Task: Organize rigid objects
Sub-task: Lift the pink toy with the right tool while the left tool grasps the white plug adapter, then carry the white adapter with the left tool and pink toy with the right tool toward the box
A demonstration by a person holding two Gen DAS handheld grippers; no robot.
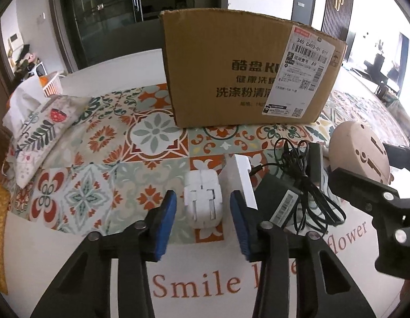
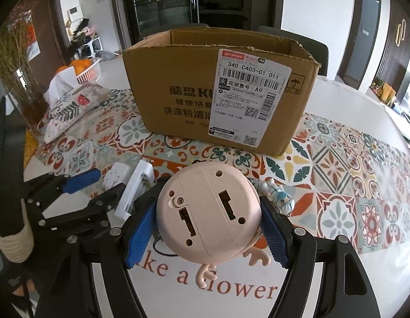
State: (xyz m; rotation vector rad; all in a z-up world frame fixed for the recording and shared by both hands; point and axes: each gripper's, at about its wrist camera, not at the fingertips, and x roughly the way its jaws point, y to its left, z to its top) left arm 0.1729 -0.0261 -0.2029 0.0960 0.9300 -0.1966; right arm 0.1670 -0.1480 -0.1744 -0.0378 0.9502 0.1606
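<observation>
The right gripper (image 2: 207,228) clamps 1 pink round toy (image 2: 208,209), hiding its front; the left gripper (image 1: 203,217) brackets 1 white plug (image 1: 203,201), untouched.

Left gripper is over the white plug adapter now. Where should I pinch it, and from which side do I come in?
Pinch the white plug adapter across its two flat side faces, coming down from above and the near side. It lies prongs-up between the left gripper pads, which are not yet touching it; a white block crowds its right.

Each hand-held black plastic two-finger tool, the left tool (image 1: 203,220) and the right tool (image 2: 206,229), comprises angular linkage arms with triangular cut-outs, round silver pivot screws at the joints, and textured blue rectangular finger pads (image 1: 166,213).
</observation>
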